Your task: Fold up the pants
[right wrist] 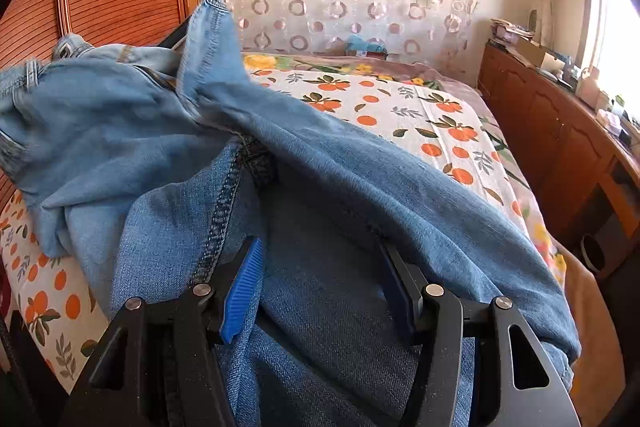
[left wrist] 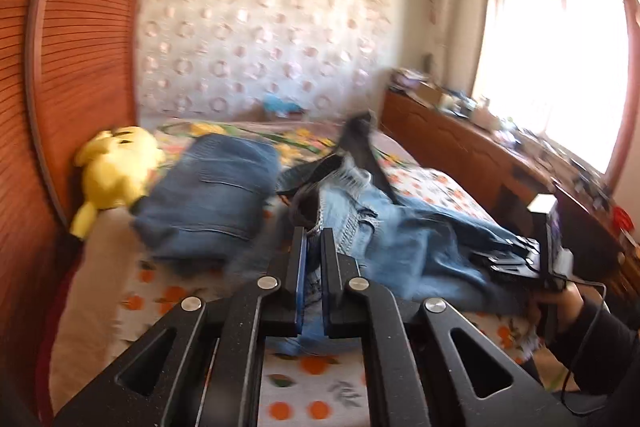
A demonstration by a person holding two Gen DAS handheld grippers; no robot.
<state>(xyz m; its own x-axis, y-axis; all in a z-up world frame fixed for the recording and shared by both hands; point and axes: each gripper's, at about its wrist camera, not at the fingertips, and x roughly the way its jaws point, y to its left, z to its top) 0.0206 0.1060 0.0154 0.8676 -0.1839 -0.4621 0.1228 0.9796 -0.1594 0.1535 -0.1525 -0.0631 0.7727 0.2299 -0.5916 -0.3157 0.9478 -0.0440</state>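
Note:
Light blue jeans (left wrist: 420,247) lie rumpled on the bed, blurred in the left wrist view. My left gripper (left wrist: 314,235) is shut on a fold of this denim, which shows between its blue pads. In the right wrist view the same jeans (right wrist: 320,167) drape over and between the fingers of my right gripper (right wrist: 320,247), which stands open with thick denim lying in the gap. One hem (right wrist: 212,3) is lifted high at the upper left. My right gripper (left wrist: 516,259) also appears at the right of the left wrist view, held by a hand in a dark sleeve.
Folded dark blue jeans (left wrist: 212,195) and a yellow plush toy (left wrist: 116,167) sit at the far left of the orange-print bed sheet (right wrist: 400,115). A dark garment (left wrist: 360,147) lies behind the jeans. A wooden cabinet (right wrist: 552,131) runs along the right; a slatted wooden panel (left wrist: 80,47) stands at the left.

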